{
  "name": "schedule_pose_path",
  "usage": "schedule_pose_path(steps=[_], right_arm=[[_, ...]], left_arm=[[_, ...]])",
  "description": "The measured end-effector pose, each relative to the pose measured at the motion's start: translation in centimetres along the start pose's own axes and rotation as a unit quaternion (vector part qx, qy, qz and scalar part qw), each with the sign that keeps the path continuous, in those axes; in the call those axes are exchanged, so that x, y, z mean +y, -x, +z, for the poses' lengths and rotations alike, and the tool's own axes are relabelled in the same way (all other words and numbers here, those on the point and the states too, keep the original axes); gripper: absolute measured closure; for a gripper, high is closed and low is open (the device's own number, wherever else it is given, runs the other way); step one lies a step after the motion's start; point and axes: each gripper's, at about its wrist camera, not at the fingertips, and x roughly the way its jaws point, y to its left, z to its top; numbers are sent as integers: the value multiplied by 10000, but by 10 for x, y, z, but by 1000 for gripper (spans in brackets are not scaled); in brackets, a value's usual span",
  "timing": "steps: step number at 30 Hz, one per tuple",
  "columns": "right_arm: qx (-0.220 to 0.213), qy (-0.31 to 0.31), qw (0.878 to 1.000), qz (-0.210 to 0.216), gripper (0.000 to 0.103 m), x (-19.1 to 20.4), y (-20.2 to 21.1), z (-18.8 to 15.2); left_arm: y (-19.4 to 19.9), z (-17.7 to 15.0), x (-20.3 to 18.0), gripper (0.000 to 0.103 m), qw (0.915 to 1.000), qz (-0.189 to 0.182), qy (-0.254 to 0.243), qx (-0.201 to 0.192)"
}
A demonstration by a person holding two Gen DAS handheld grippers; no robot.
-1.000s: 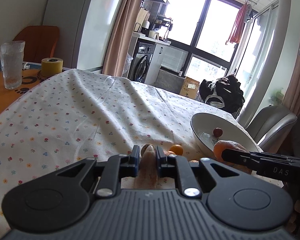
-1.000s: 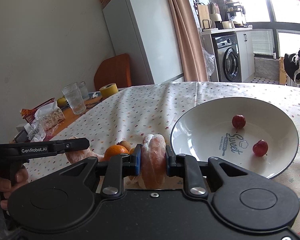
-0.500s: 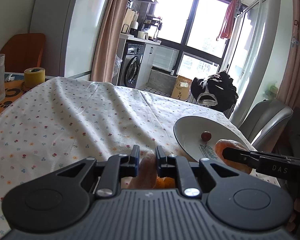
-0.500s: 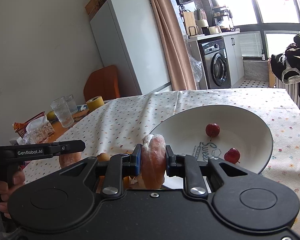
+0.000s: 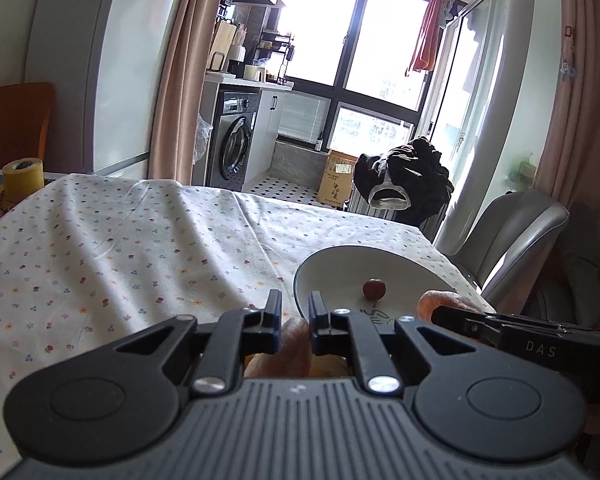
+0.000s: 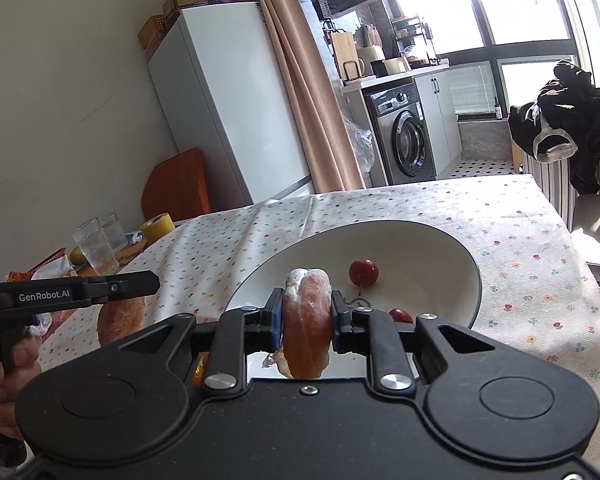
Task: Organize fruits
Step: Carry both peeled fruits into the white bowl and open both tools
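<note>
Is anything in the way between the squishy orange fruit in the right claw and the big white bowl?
Nothing visible blocks it. The right gripper holds the orange fruit just before the near rim of the white bowl. Inside lie only two small red fruits, off to the right, with bare bowl beside them.

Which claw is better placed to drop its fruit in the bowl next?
Right. The right claw grips a peeled orange fruit already over the white bowl's near rim. The left claw holds its fruit short of the bowl.
</note>
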Motion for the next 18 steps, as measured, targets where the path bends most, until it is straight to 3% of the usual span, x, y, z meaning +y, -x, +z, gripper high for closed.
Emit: schedule_pose_path(steps=[18], right_arm=[[-193, -170, 9996, -64, 82, -23, -2, 11]], left_arm=[[-14, 33, -19, 97, 9997, -201, -93, -96]])
